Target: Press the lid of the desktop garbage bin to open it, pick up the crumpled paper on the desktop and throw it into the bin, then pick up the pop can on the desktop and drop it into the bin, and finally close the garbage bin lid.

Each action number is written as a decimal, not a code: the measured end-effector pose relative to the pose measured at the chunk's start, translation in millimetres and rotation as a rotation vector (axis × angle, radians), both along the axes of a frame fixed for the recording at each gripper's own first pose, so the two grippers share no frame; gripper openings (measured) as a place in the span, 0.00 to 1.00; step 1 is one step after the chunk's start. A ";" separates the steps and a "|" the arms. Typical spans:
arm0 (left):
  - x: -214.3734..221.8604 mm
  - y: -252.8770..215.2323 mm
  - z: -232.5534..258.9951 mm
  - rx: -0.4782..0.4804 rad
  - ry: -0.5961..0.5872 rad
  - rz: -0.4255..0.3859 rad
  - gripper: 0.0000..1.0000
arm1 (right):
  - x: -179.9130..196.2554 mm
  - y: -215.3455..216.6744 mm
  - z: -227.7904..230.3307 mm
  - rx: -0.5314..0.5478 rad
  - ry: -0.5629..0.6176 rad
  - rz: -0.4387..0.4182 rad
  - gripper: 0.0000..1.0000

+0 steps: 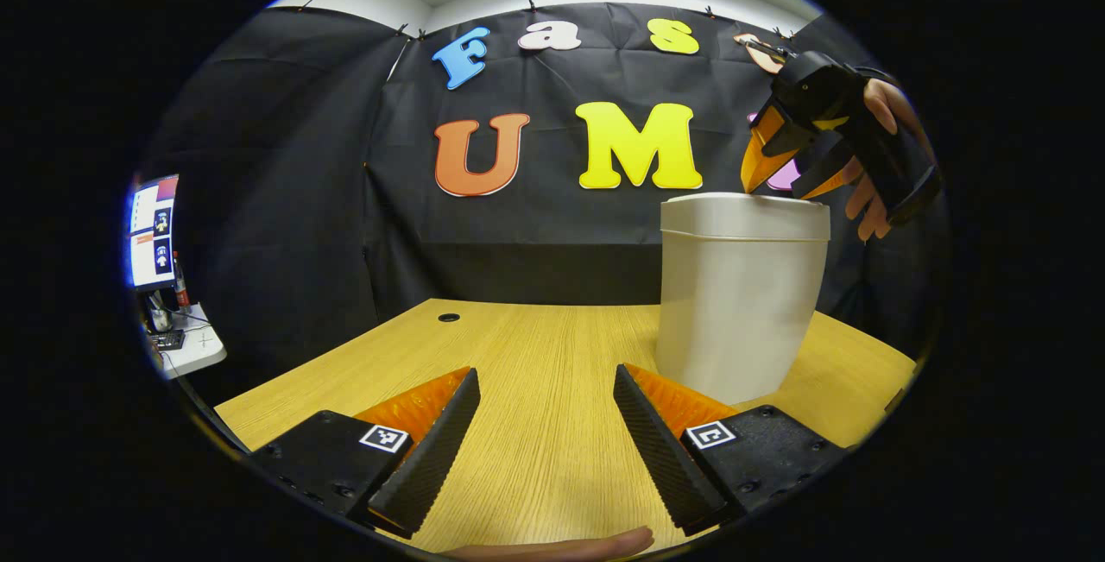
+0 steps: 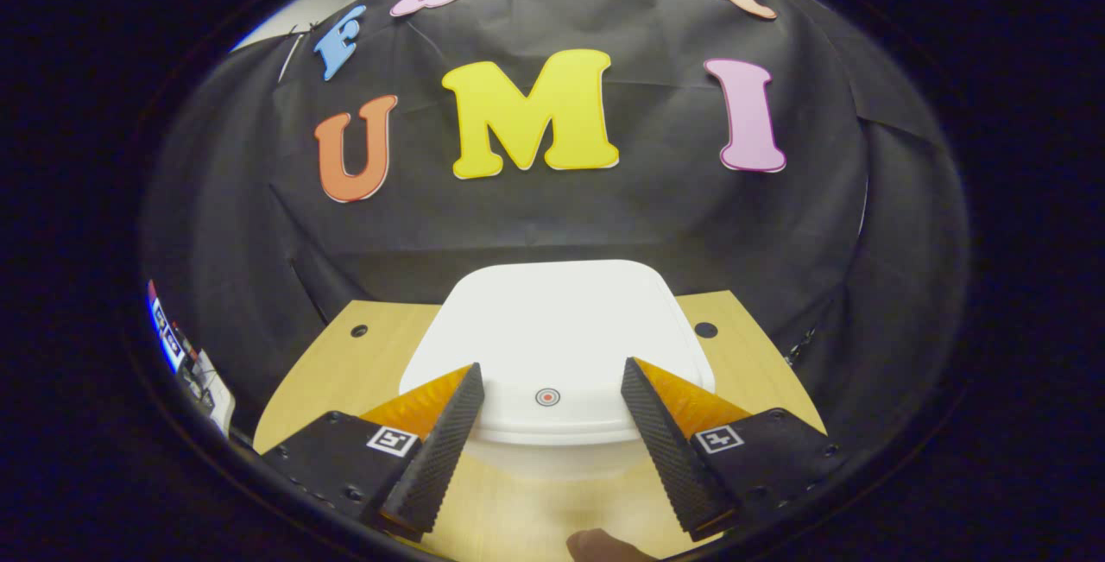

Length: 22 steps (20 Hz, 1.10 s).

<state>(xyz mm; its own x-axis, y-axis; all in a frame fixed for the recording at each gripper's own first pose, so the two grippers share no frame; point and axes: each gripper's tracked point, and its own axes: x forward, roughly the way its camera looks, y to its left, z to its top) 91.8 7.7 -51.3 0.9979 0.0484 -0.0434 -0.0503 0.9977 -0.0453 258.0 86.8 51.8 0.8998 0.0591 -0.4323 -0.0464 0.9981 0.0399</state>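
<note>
While both tongs gape wide — empty — right tongs (image 2: 551, 394) hover over bin lid (image 2: 557, 329).

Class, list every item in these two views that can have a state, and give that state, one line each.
bin: upright on the desk
lid: closed
left gripper: open, low over the desk
right gripper: open, just above the lid

I'm working in a recording booth, more lab than home. Black cloth (image 1: 285, 199) pinned up as walls closes off the back and sides behind a bare wooden desk (image 1: 535, 389) with cable holes. At the far left edge, a lit monitor (image 1: 154, 230) stands over a cluttered white side table (image 1: 194, 346).
</note>
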 end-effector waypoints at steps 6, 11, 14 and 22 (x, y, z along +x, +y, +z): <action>-9.9 -12.2 13.6 0.030 -0.032 -0.006 1.00 | -10.2 4.9 4.7 -0.006 -0.204 0.040 0.98; -14.8 -28.9 24.7 0.024 -0.033 -0.003 1.00 | -40.2 1.8 1.2 0.001 -0.372 0.073 0.97; -20.3 -30.7 31.9 0.040 -0.050 0.025 1.00 | -75.0 -14.0 -1.3 -0.044 -0.443 0.072 0.94; -59.1 -40.9 46.9 0.058 -0.041 0.030 1.00 | -170.2 -80.4 -19.1 -0.035 -0.529 0.034 0.95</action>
